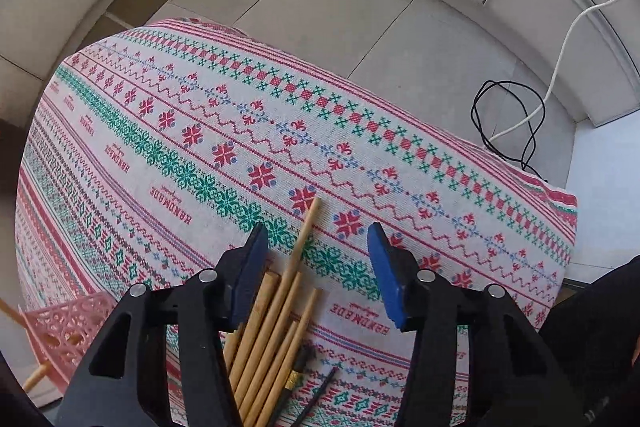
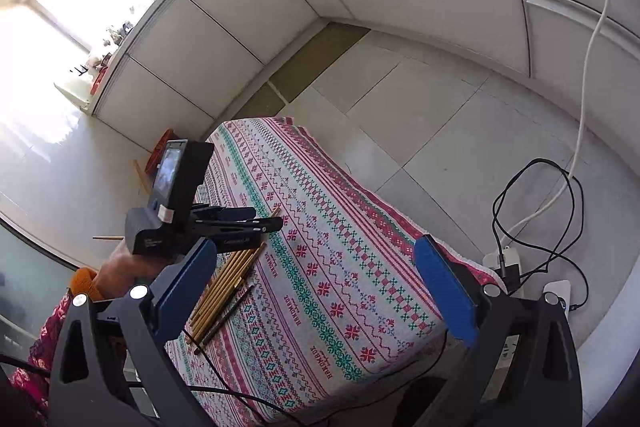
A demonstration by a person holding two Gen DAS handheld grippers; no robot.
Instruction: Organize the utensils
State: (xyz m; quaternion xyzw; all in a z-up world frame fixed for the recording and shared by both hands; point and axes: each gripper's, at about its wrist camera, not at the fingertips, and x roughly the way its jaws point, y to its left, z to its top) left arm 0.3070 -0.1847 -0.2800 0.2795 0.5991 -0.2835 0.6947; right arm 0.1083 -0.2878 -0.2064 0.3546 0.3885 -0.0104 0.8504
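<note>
The wooden chopsticks [image 1: 276, 327] lie in a loose bundle on the tabletop [image 1: 360, 131], near its edge, on the patterned cloth. One stick reaches farther out than the others. Beside them lie two dark thin sticks [image 1: 316, 395], one with a gold band.

The left hand-held gripper [image 1: 318, 271] hovers just over the bundle with its jaws spread wide and holds nothing; most sticks lie toward its left finger. To do this pick well, I think it should move a little to the left so the bundle is centred between the pads, then go low and close across the sticks, not along them.

The right hand-held gripper [image 2: 320, 291] is also released and empty, apart from the sticks.

A pink perforated basket [image 1: 64, 331] stands at the left; one wooden stick seems to poke through it, the rest of its inside is hidden.
</note>
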